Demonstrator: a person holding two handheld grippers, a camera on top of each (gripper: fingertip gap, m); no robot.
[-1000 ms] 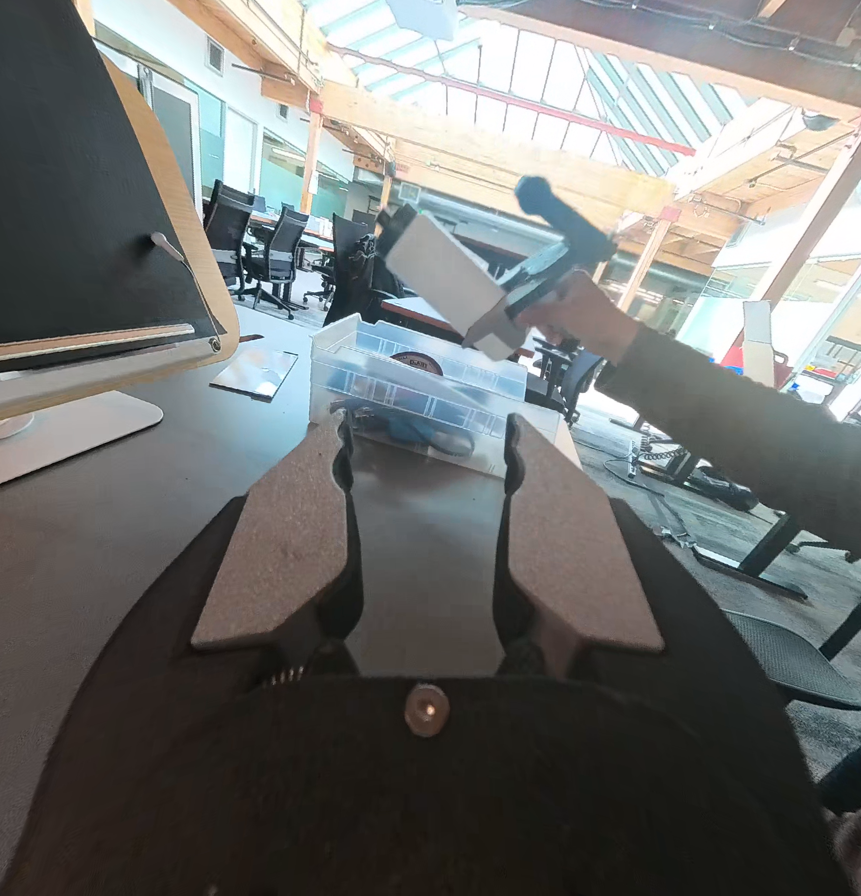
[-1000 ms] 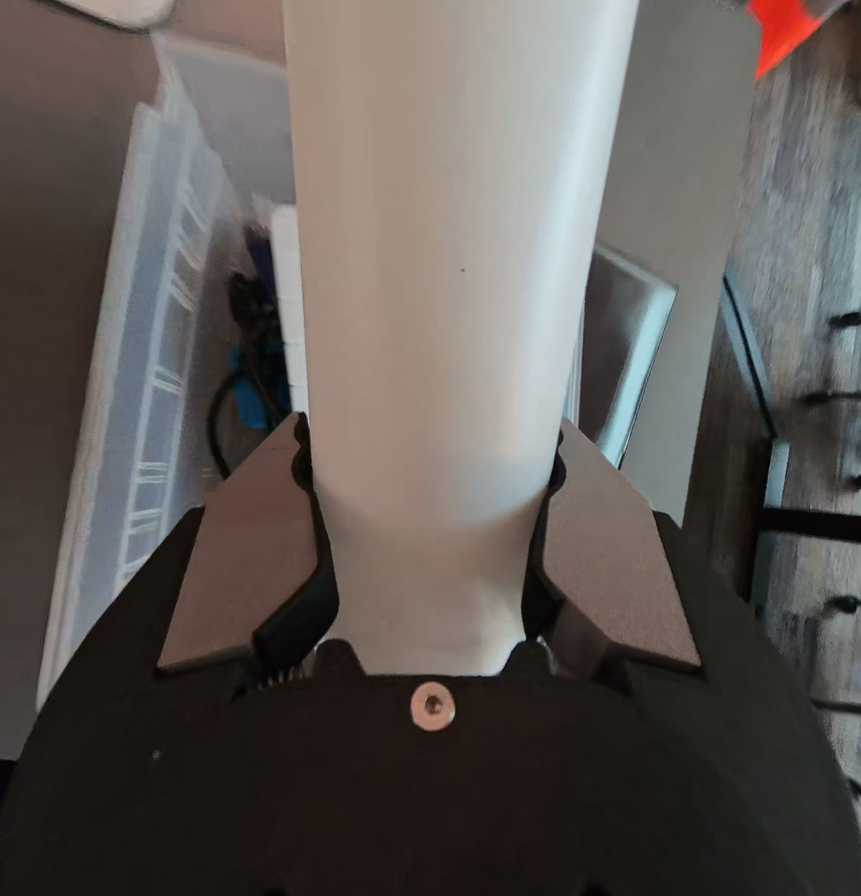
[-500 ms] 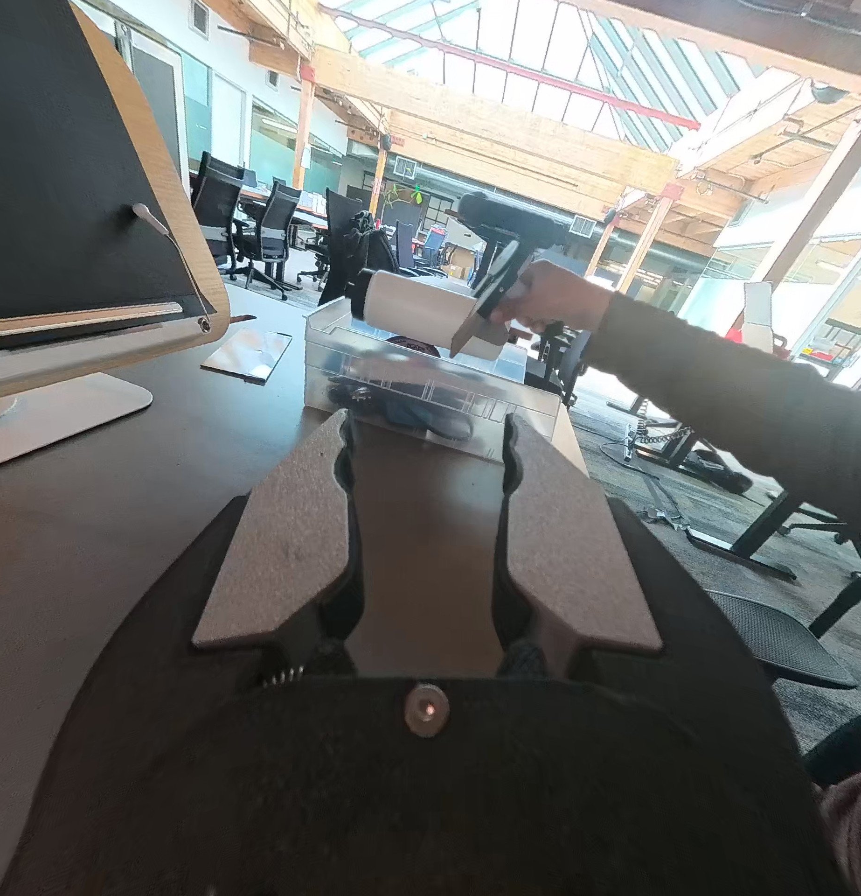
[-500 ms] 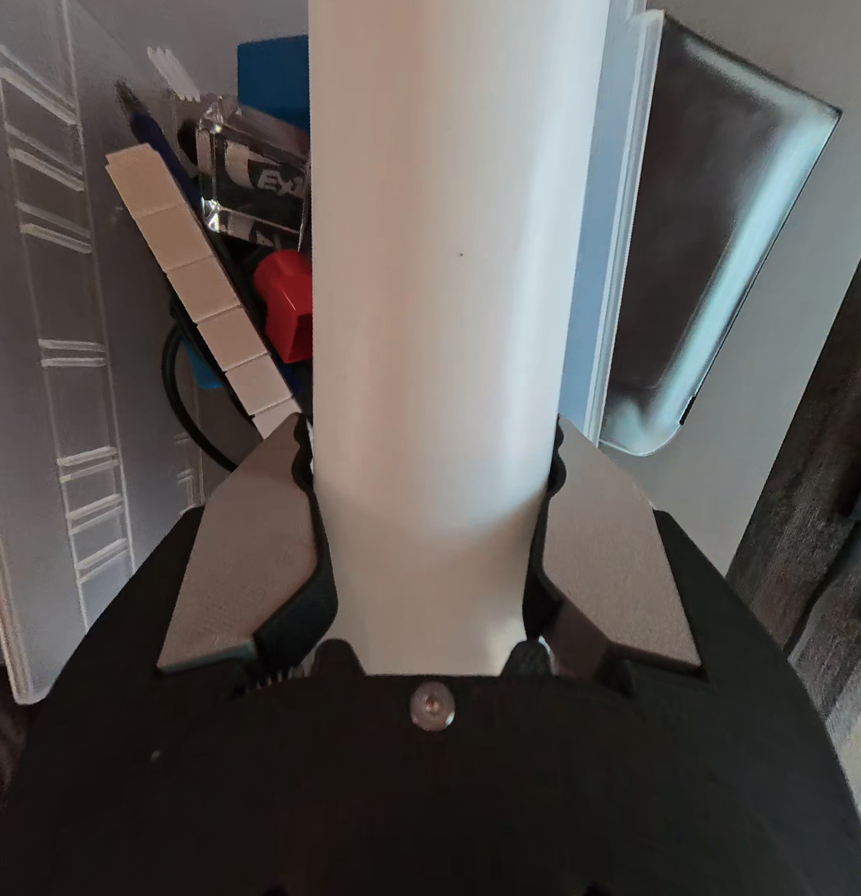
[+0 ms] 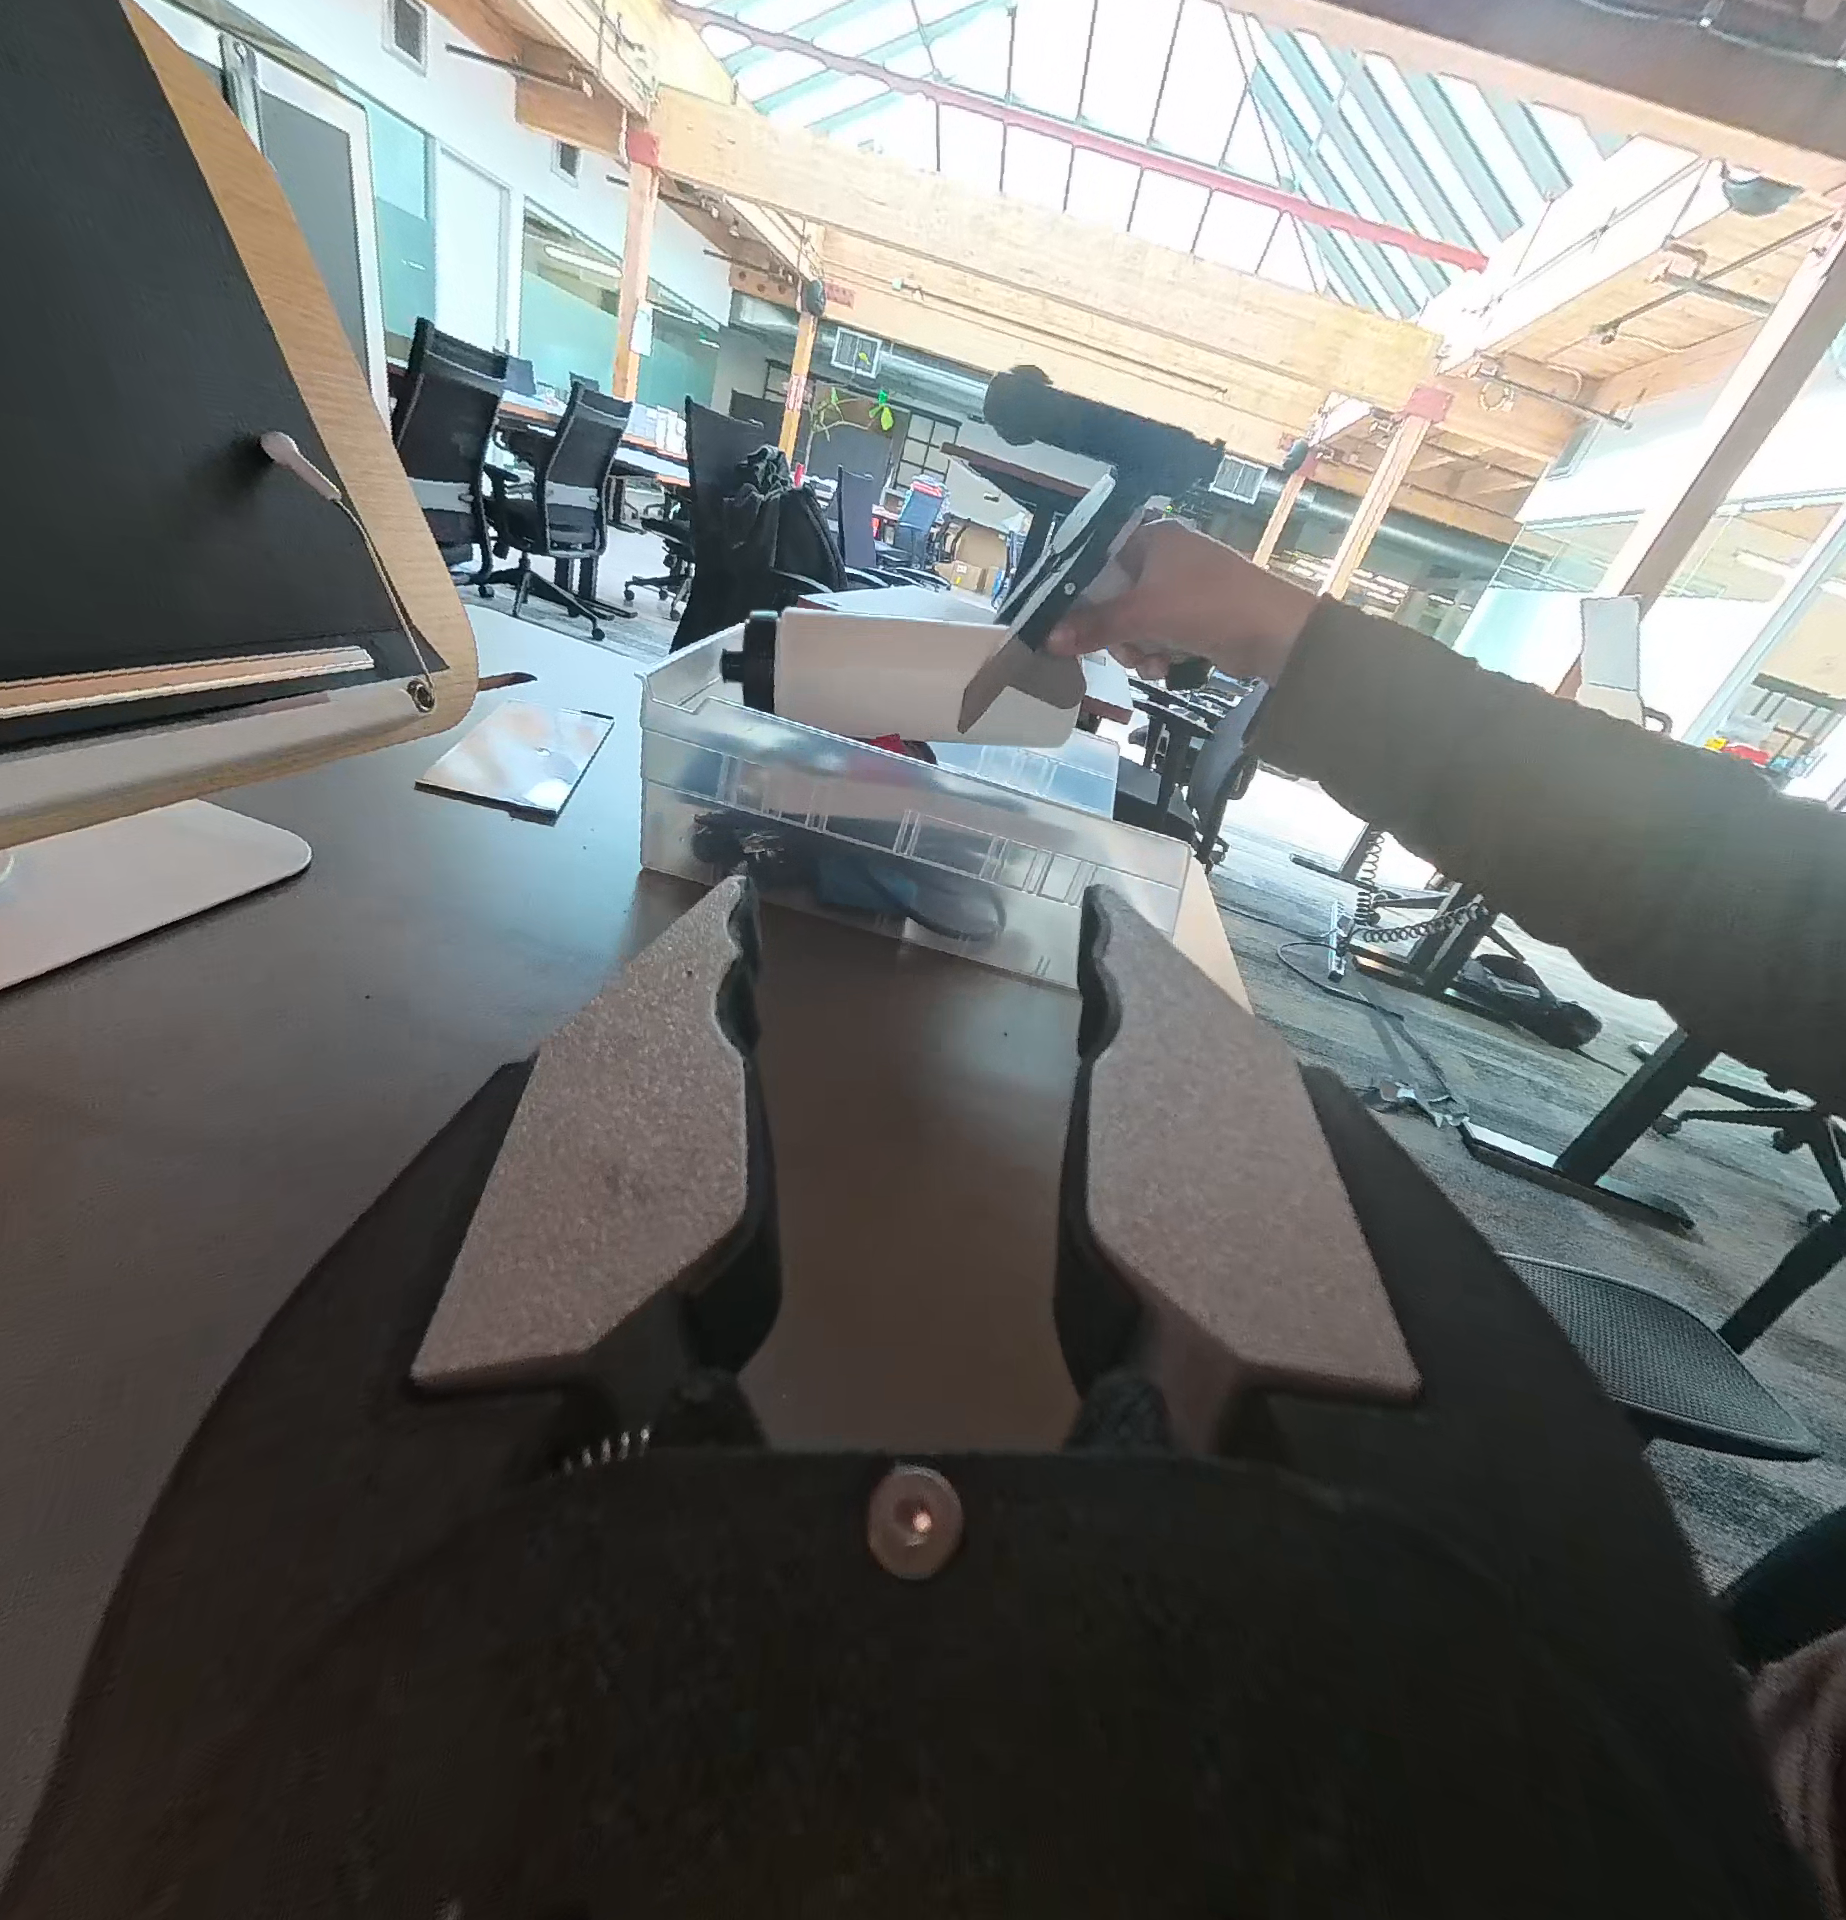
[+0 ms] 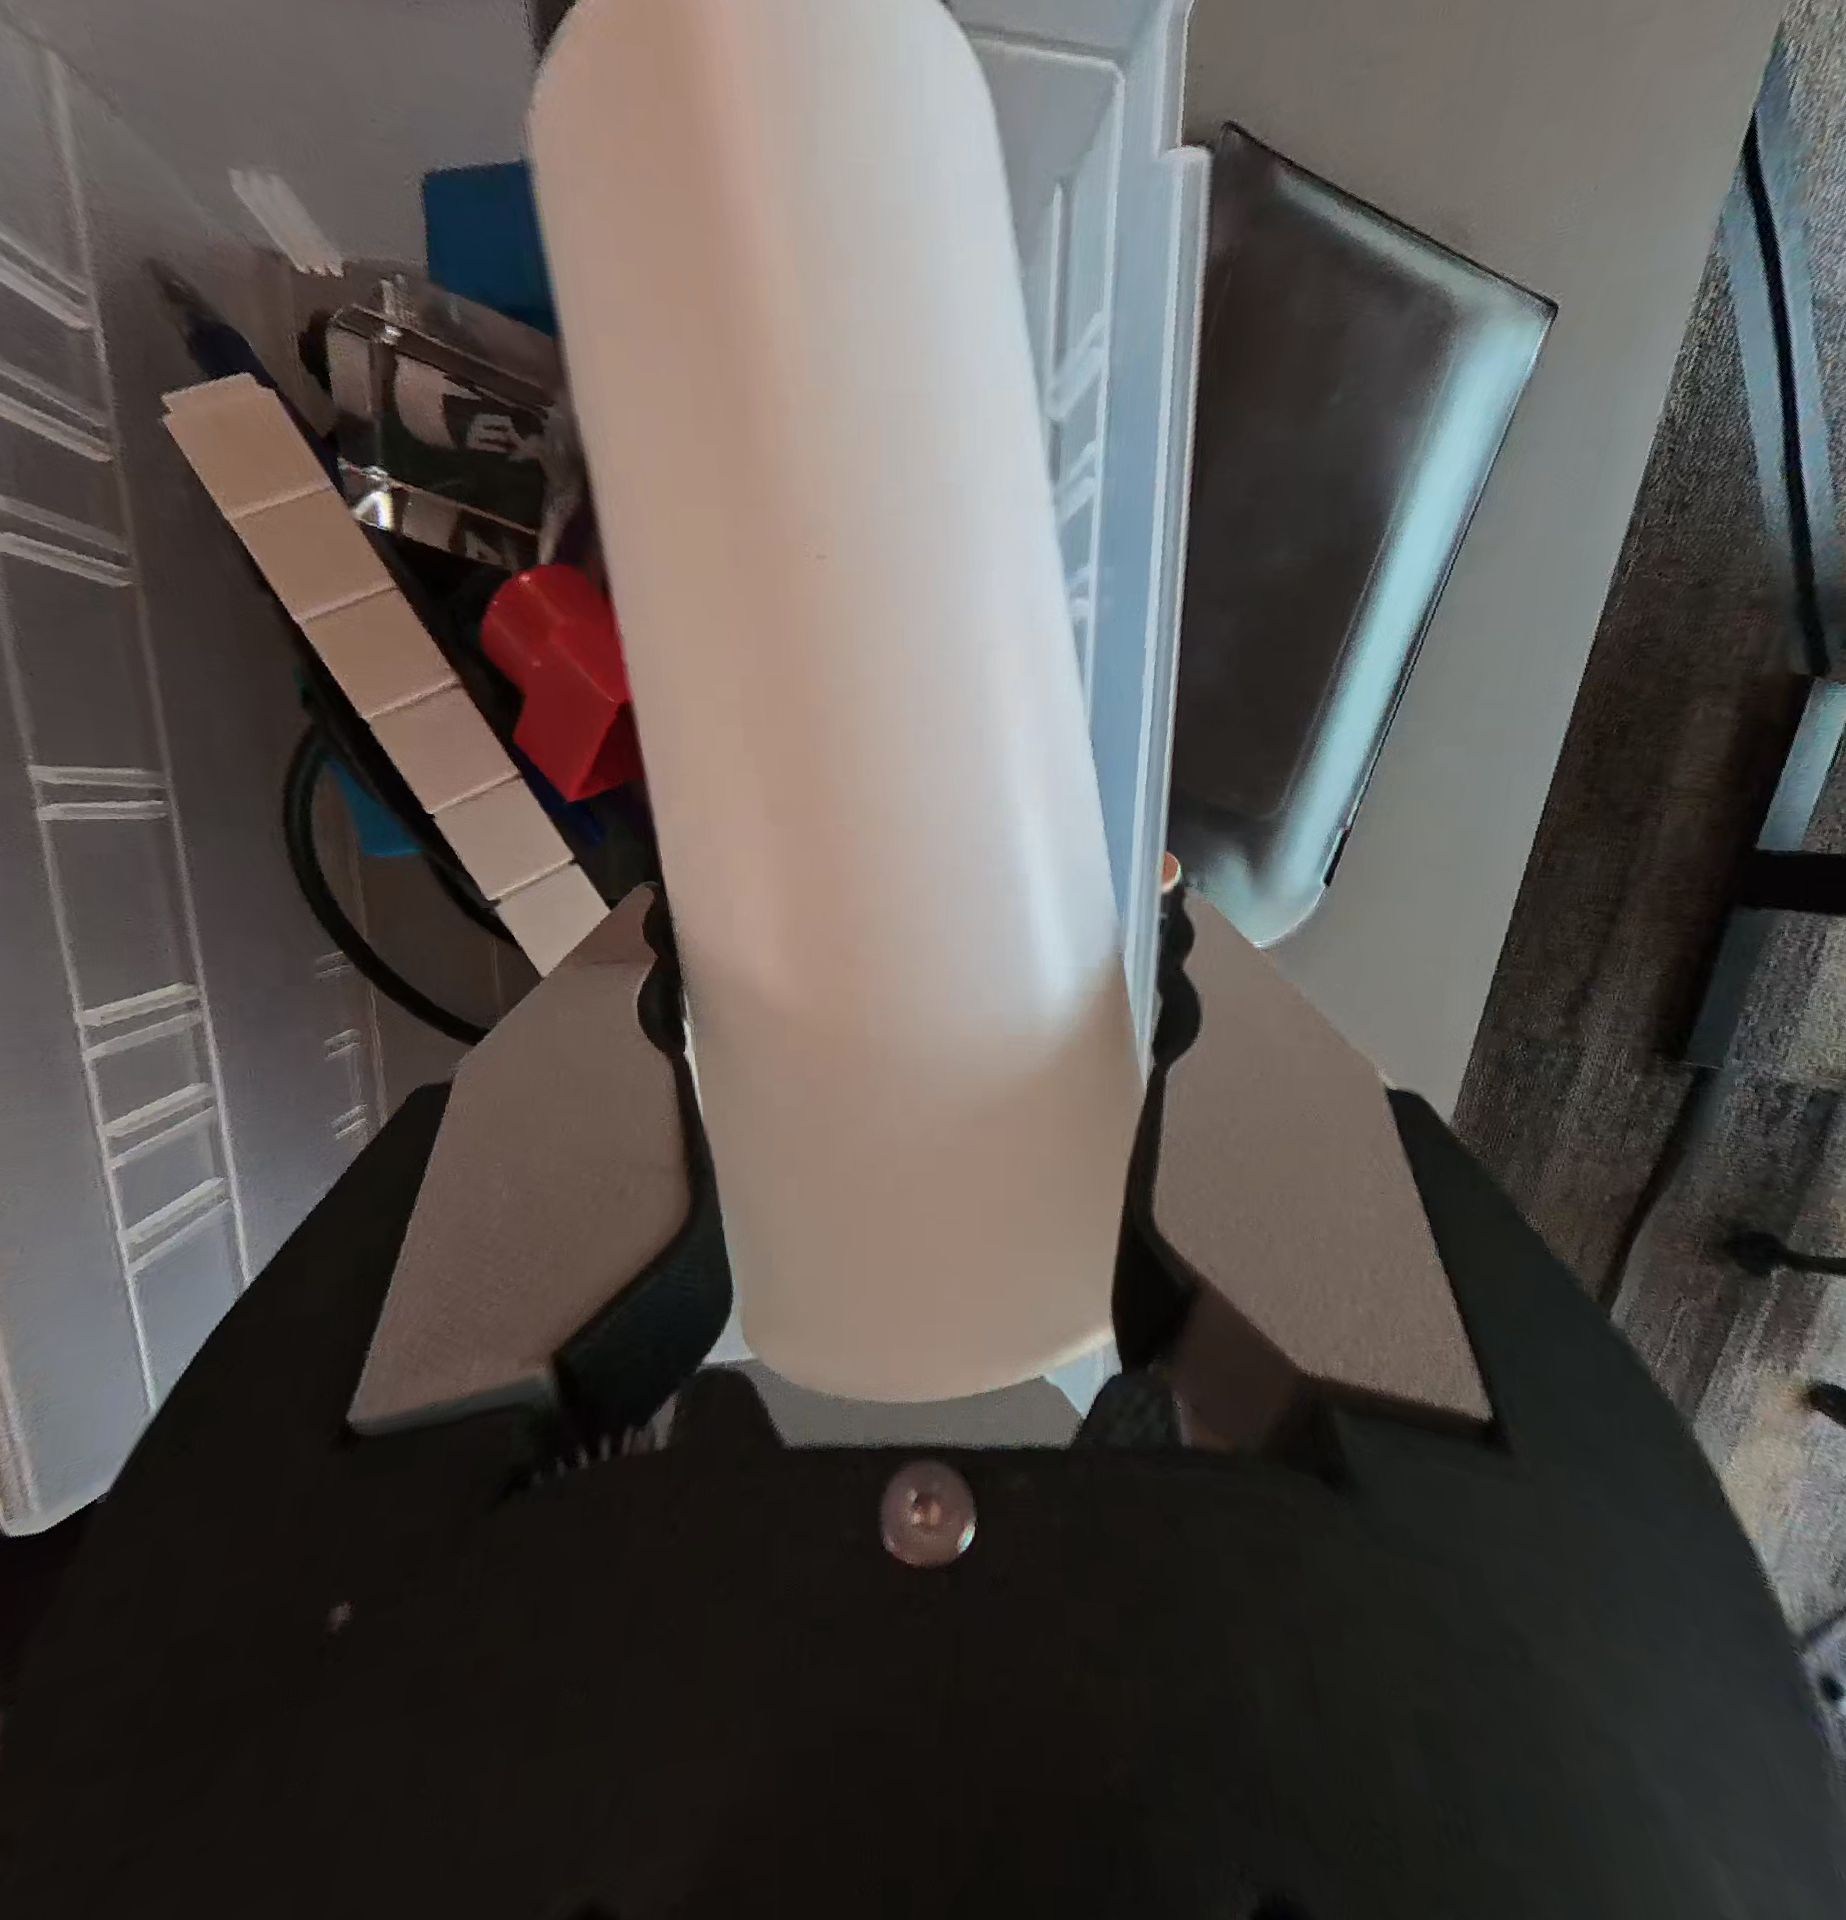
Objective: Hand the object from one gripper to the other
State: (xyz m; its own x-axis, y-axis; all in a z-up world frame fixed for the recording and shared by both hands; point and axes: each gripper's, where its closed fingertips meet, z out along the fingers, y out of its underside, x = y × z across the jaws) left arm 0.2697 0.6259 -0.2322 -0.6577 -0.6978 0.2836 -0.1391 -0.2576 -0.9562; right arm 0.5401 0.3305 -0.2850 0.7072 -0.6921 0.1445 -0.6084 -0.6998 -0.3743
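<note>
Clear plastic bin (image 5: 898,821) on dark desk (image 5: 275,1039); monitor (image 5: 119,416) left; red block (image 6: 555,686) inside bin.

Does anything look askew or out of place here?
Yes. The white bottle sits askew in the right gripper: it leans left, looks blurred, and a thin gap shows at the right finger, so the grip may be loose. It hangs over the clear plastic bin, far from the open left gripper.

Bare table (image 5: 379,1039) ahead; clear bin (image 5: 898,821) (cluttered) beyond.
</note>
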